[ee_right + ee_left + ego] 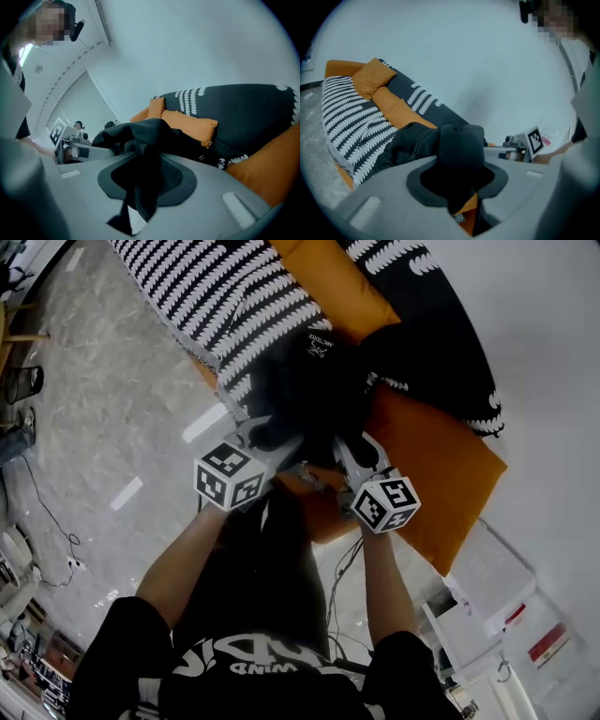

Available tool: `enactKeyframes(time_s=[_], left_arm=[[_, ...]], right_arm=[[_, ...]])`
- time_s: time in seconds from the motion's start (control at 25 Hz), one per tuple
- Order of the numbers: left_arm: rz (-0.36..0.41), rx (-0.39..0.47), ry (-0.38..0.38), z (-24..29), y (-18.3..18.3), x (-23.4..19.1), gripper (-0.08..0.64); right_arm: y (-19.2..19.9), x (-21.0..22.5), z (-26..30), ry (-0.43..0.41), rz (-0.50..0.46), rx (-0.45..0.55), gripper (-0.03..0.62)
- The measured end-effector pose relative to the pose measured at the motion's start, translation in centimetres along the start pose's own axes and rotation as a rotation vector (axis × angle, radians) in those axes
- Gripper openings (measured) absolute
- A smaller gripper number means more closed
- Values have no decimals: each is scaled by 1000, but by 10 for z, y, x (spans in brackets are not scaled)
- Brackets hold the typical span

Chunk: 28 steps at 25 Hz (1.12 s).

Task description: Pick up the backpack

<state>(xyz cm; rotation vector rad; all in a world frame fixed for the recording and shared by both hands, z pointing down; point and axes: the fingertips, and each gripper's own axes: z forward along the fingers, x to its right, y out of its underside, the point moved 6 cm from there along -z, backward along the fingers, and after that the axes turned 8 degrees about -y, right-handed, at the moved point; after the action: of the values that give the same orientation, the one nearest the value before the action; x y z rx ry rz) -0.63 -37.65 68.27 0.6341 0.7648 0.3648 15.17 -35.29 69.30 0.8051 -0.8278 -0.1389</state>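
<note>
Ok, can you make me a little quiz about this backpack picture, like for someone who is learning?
1. True or false: the left gripper is shut on the backpack.
2. What colour is the big cushion on the sofa? A green, B orange, C pink.
3. Fill in: the right gripper pinches a fold of the ____.

Key: 1 true; 2 B; 3 backpack.
</note>
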Motion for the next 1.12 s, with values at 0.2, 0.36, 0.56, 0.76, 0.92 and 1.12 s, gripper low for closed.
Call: enactKeyframes(time_s=[0.2,0.36,0.56,0.76,0.92,1.12], left_arm=[[-44,28,20,-1,5,-10,110],[-15,53,12,1,6,-7,112],[-30,73,54,-12,-11,3,89],[25,101,50,-41,-45,32,81],[68,161,66,-75,-82,73,80],[87,145,76,-132,-115,117,82]], right_arm=[[5,-2,10,-21,-4,-18,87],[7,-2,7,-4,-10,-1,83],[-16,-20,-9,8,-61,92,72],[-45,-50,-35,10,-11,161,72],[-80,-85,-72,-9,-48,188,72],[-114,-144,-112,-59,-83,149,72]])
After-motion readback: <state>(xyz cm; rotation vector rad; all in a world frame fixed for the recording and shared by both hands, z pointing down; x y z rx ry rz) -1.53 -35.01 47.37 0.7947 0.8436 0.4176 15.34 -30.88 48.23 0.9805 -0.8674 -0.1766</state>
